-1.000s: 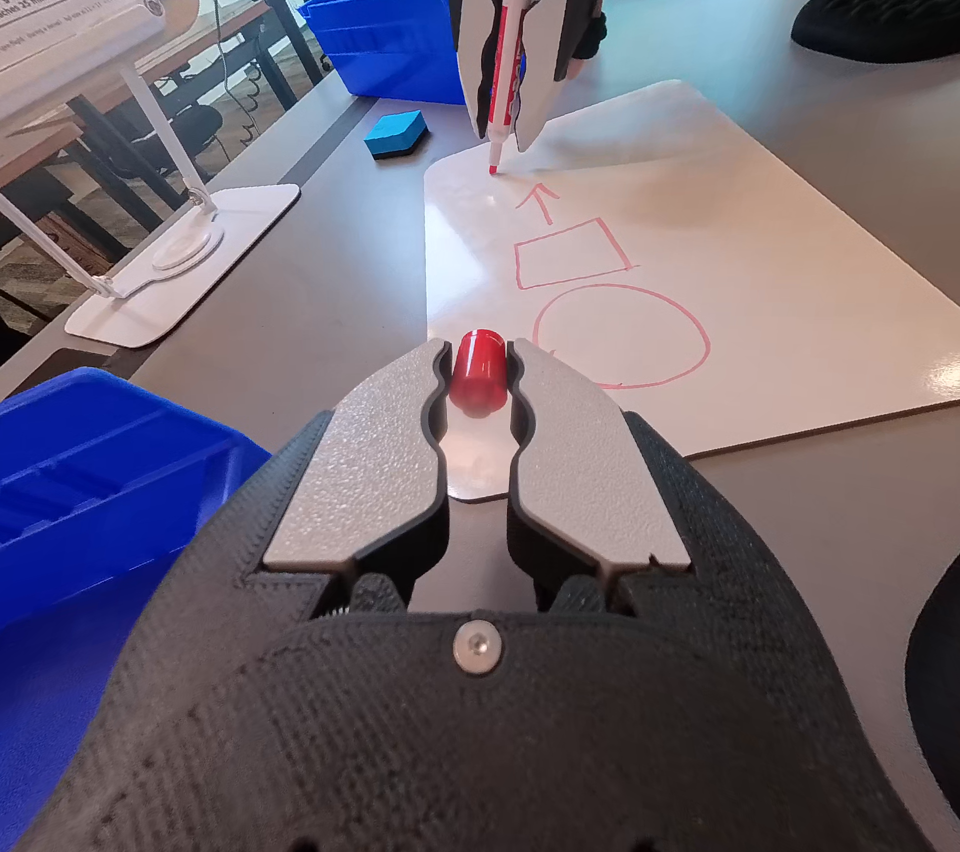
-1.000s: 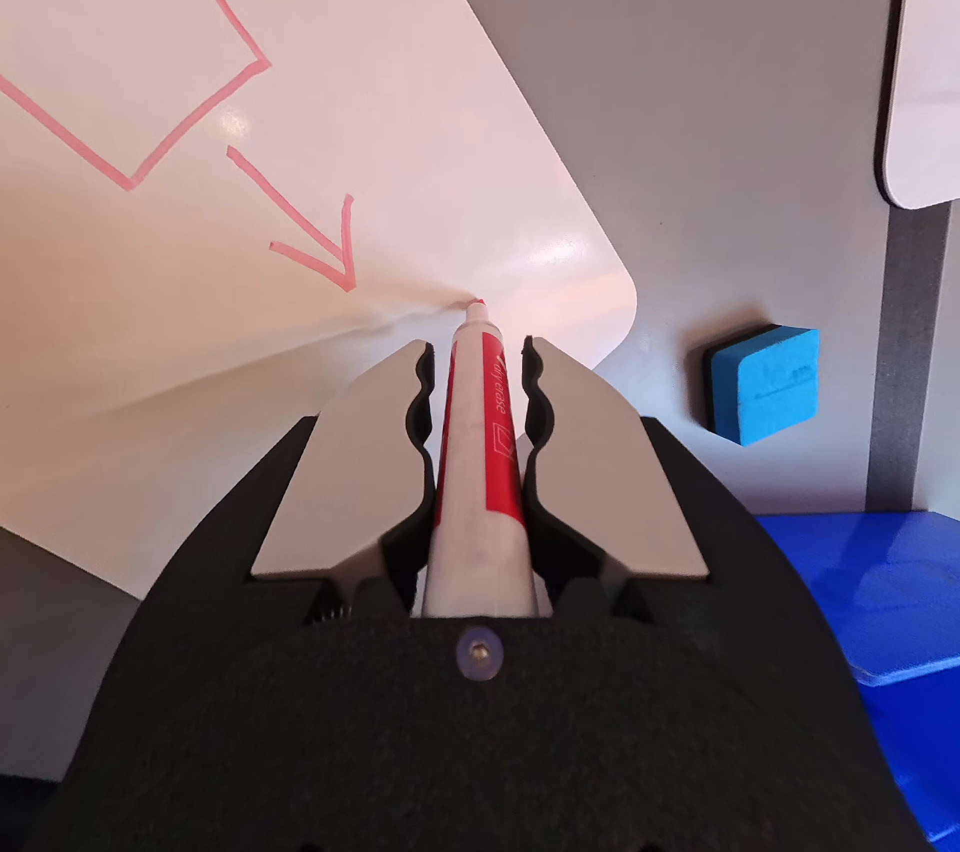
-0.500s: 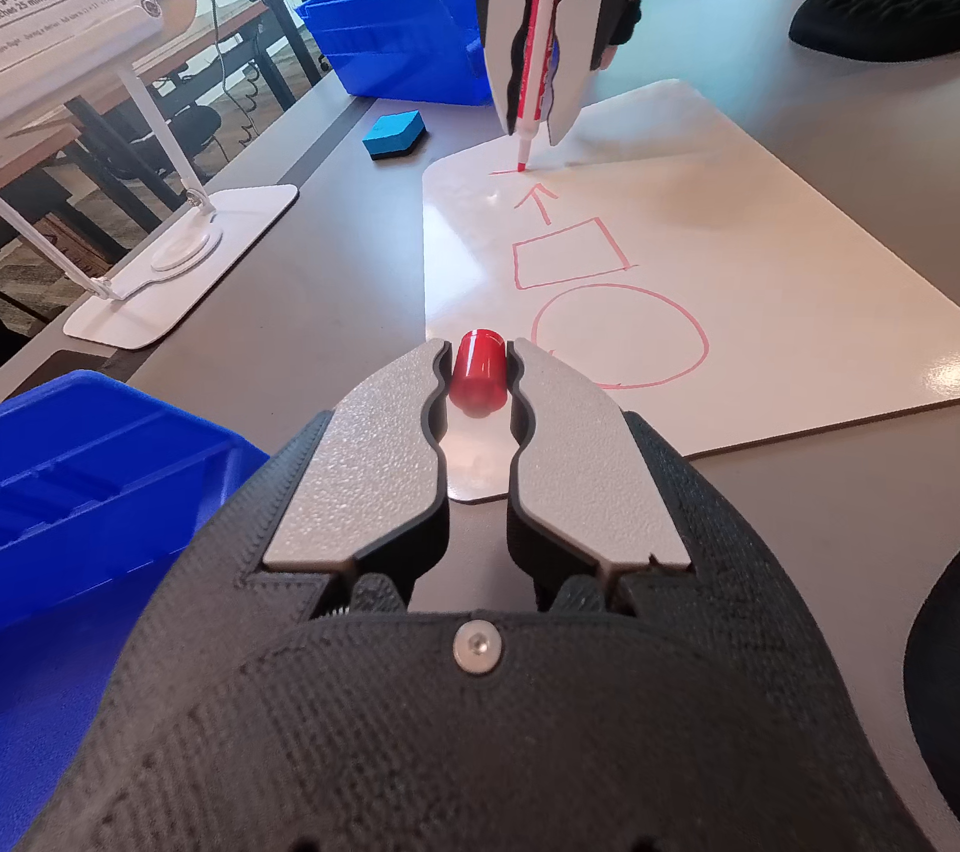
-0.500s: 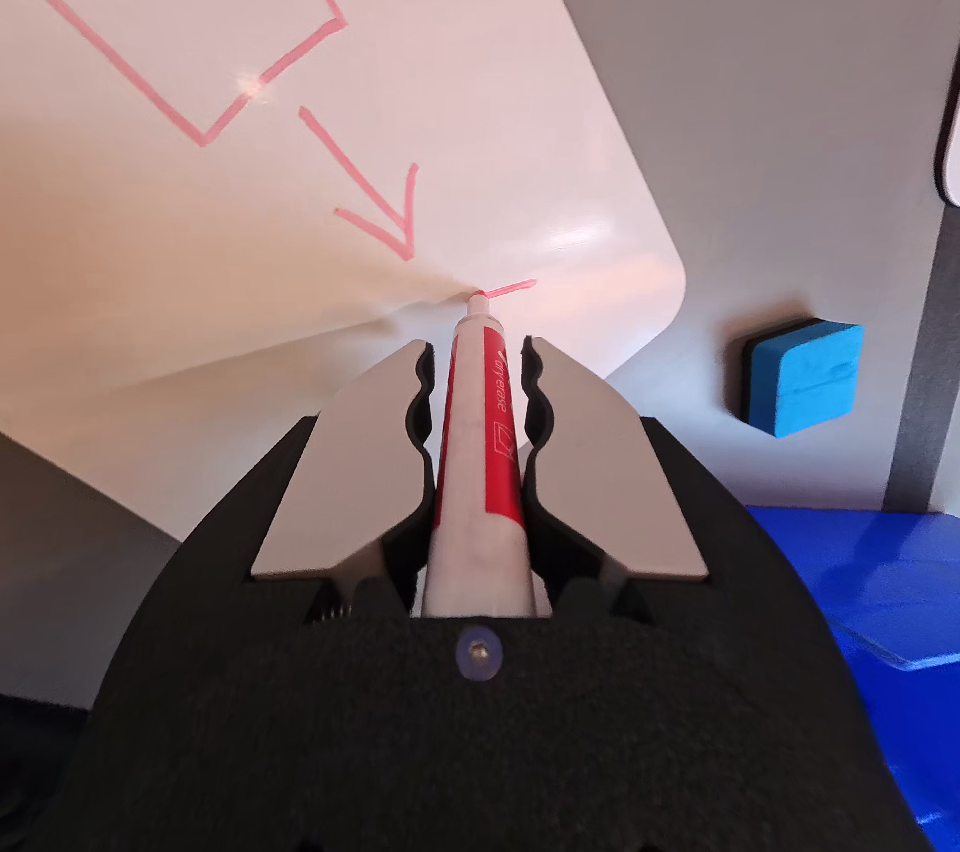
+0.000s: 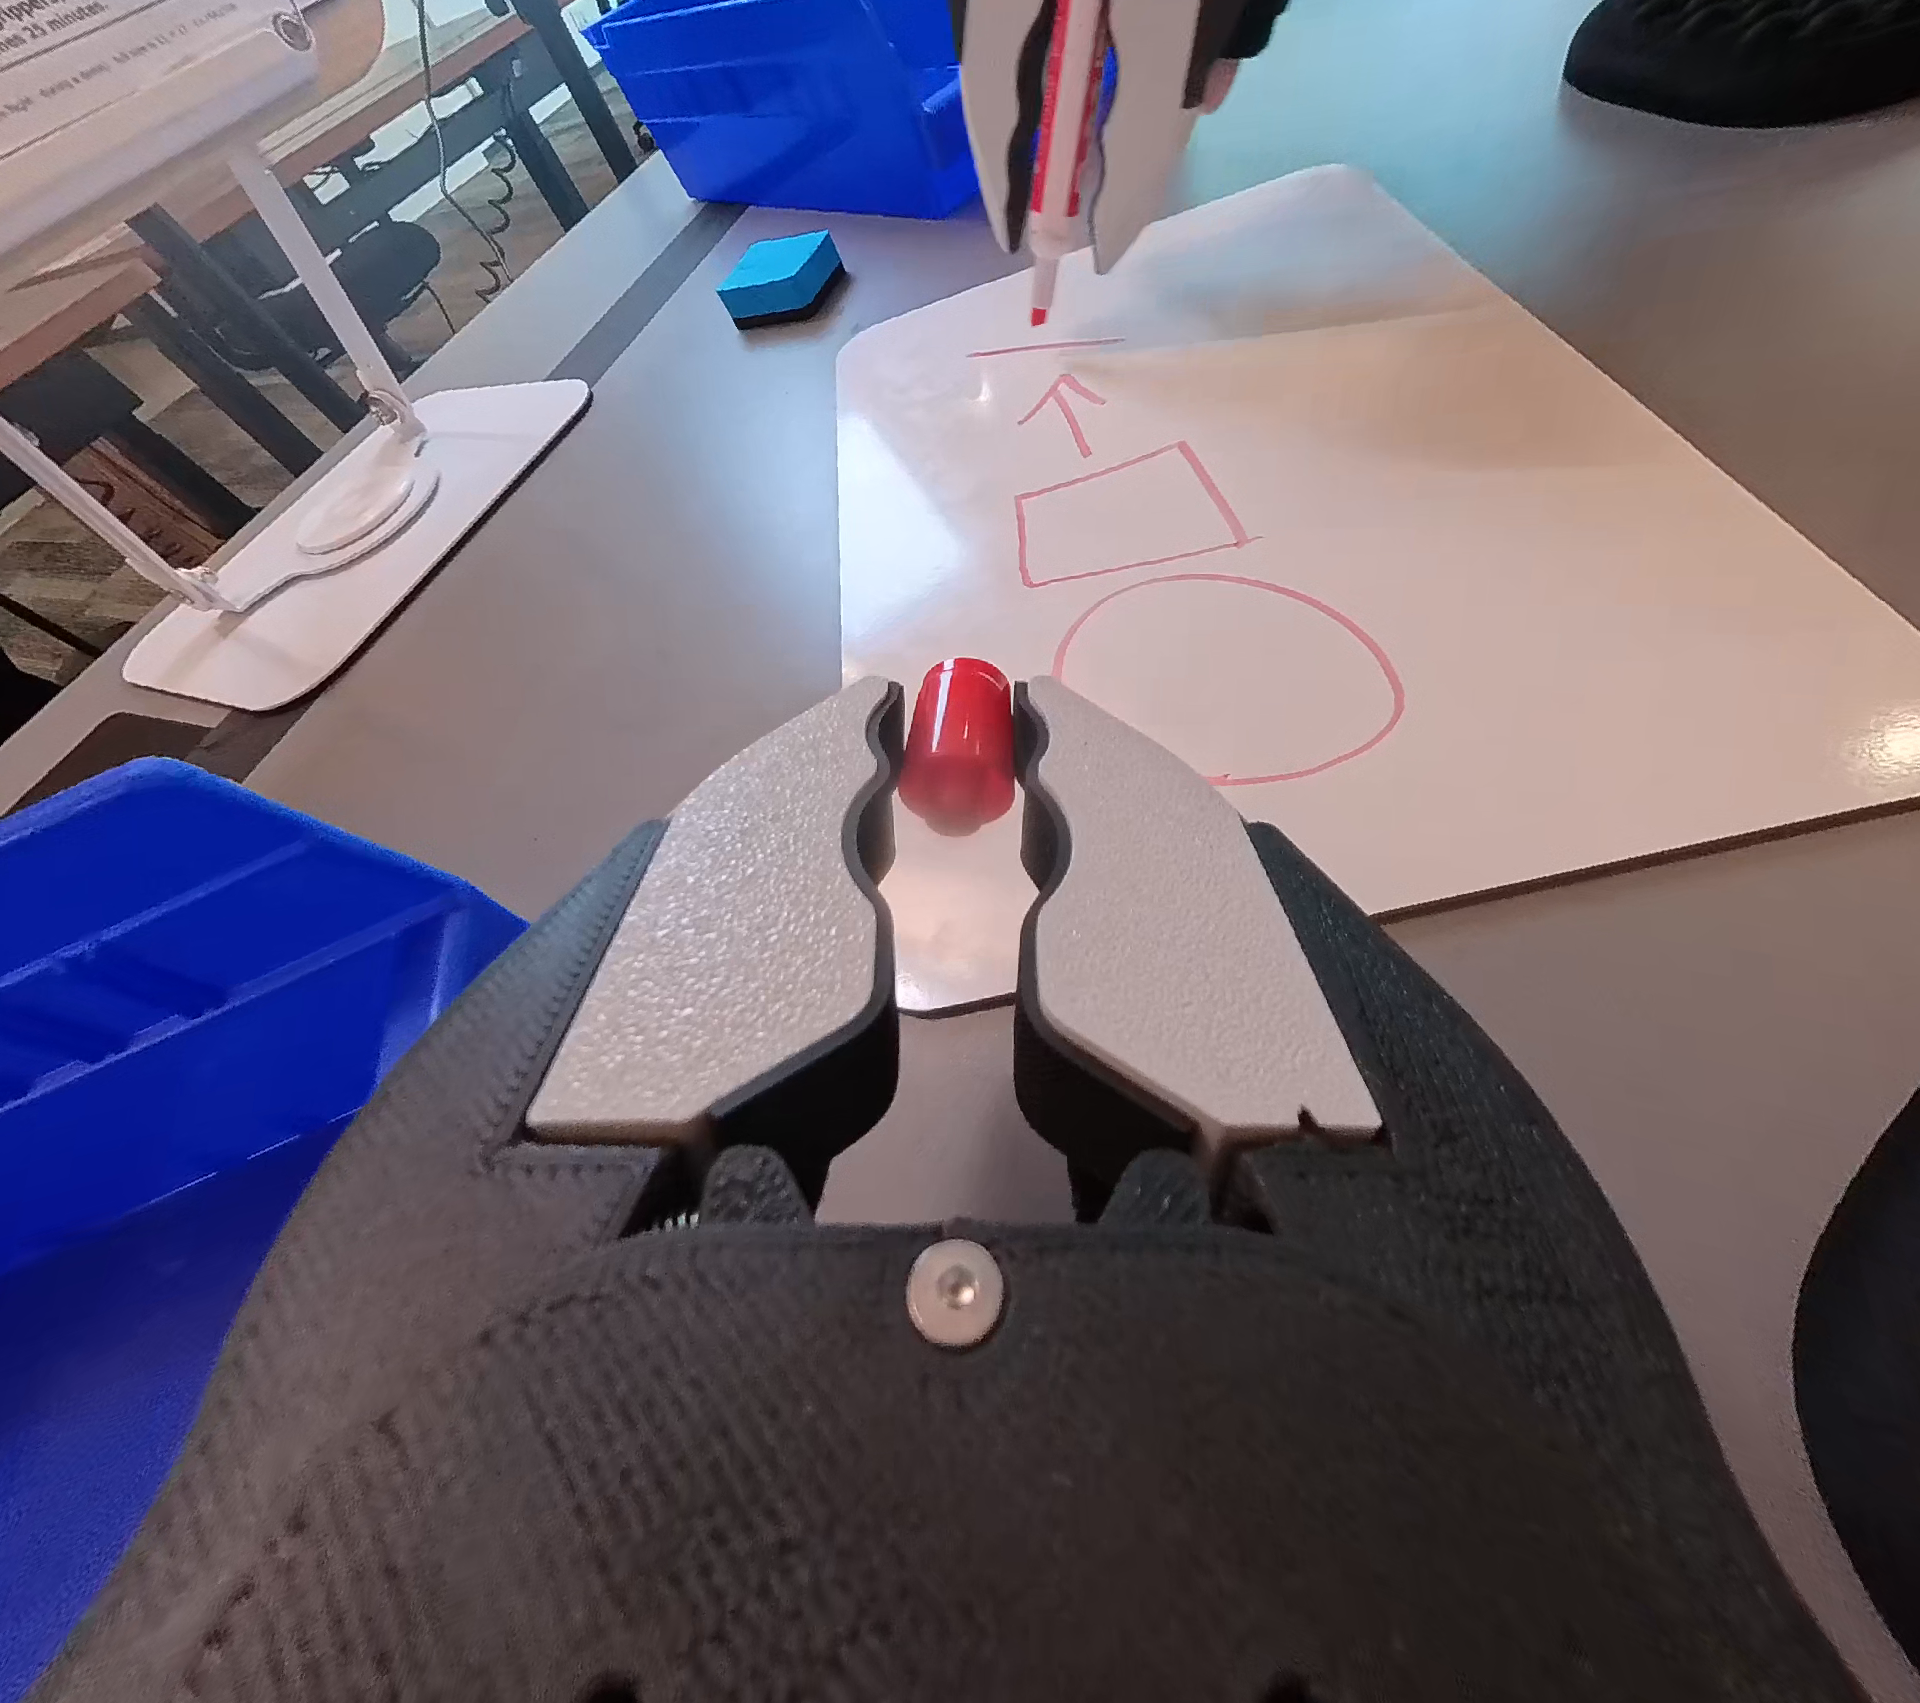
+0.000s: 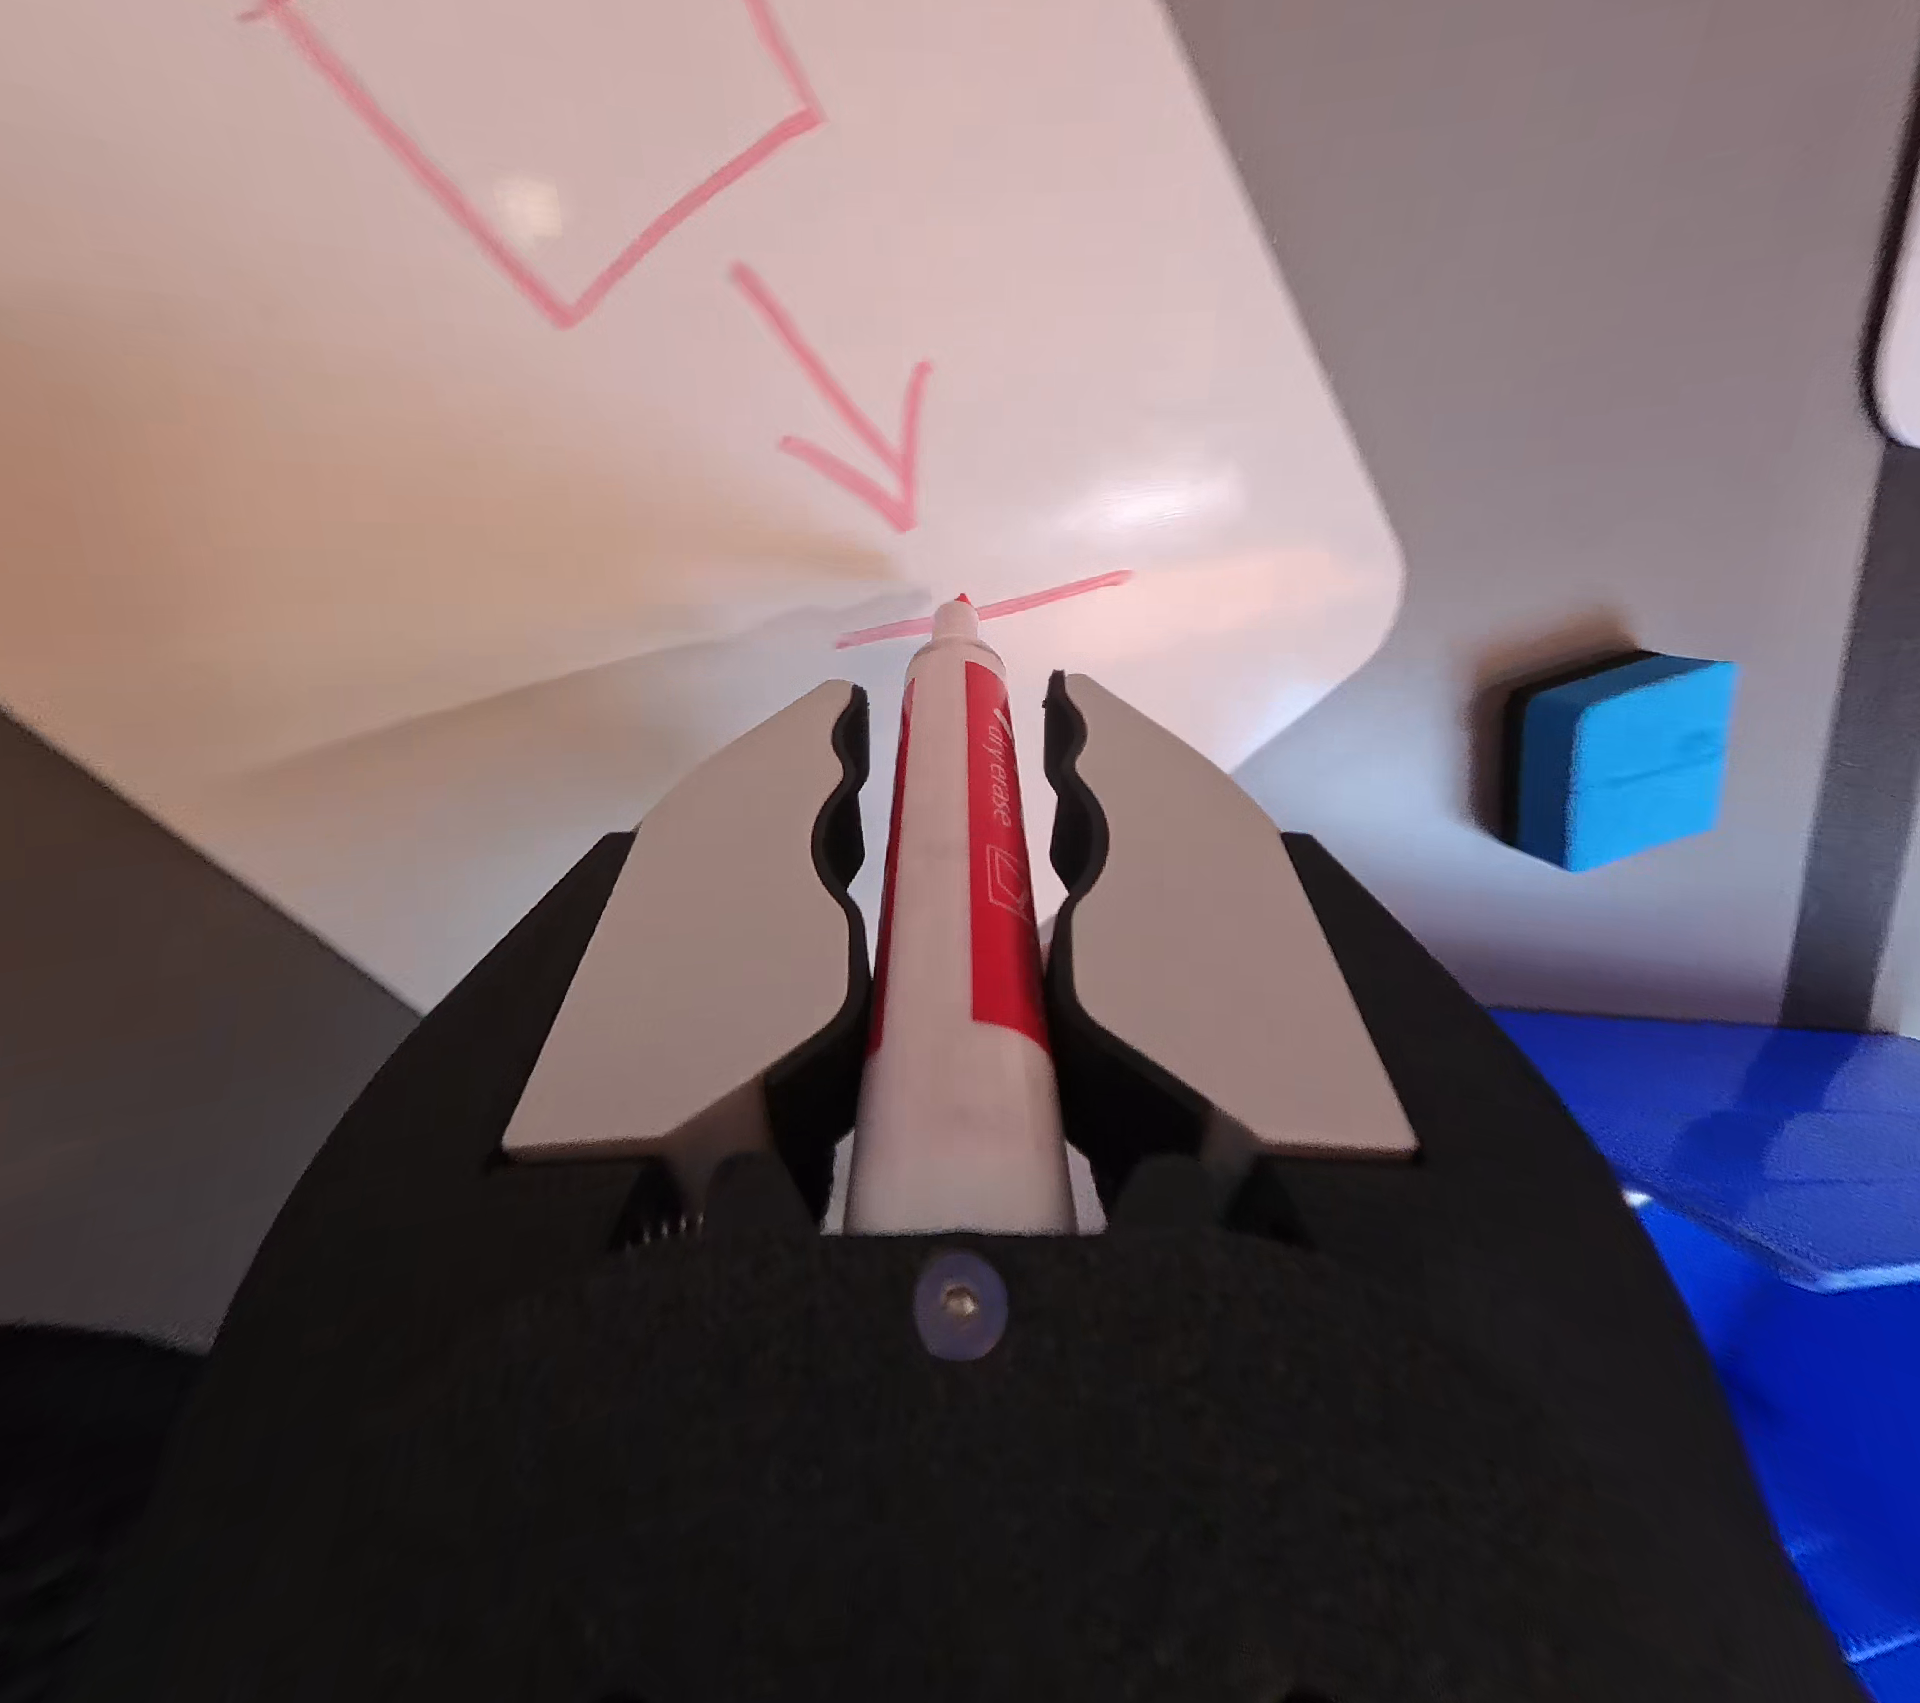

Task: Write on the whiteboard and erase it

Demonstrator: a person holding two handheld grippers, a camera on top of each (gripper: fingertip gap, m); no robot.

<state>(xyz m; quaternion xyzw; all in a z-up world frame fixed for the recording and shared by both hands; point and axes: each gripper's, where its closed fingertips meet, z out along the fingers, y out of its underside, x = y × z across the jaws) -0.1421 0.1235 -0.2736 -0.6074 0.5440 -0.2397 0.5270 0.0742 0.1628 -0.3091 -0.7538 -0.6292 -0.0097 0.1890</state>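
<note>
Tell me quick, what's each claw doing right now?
Left claw: closed on the red marker cap.
Right claw: closed on the red marker, tip at the whiteboard.

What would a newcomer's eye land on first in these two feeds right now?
Probably the red marker clamped in the right gripper, its tip by a short line at the whiteboard's far edge, beyond a red arrow, square and circle. Next, the red cap pinched in the left gripper over the near edge.
</note>
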